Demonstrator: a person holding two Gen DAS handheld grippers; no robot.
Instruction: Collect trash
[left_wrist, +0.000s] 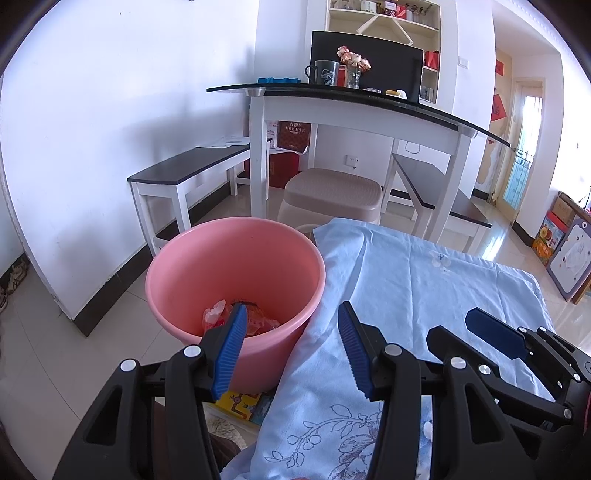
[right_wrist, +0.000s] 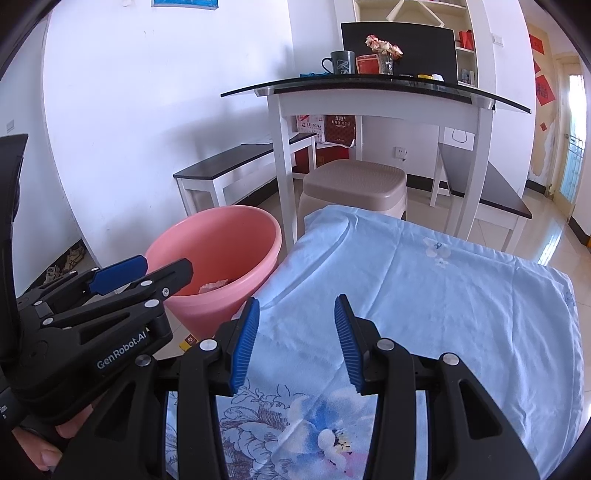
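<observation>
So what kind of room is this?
Probably a dining room in someone's home: a glass-topped dining table with benches, a mug and flowers on top, and shelves behind.

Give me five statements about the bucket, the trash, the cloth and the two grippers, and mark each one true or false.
1. The pink bucket holds some crumpled trash. True.
2. The left gripper is shut on a piece of trash. False: its fingers stand apart with nothing between them.
3. The bucket stands on the floor beside the blue cloth. True.
4. The right gripper is over the bucket. False: it is over the blue cloth, open and empty.
5. The bucket lies tipped on its side. False: it stands upright, mouth up.
</observation>
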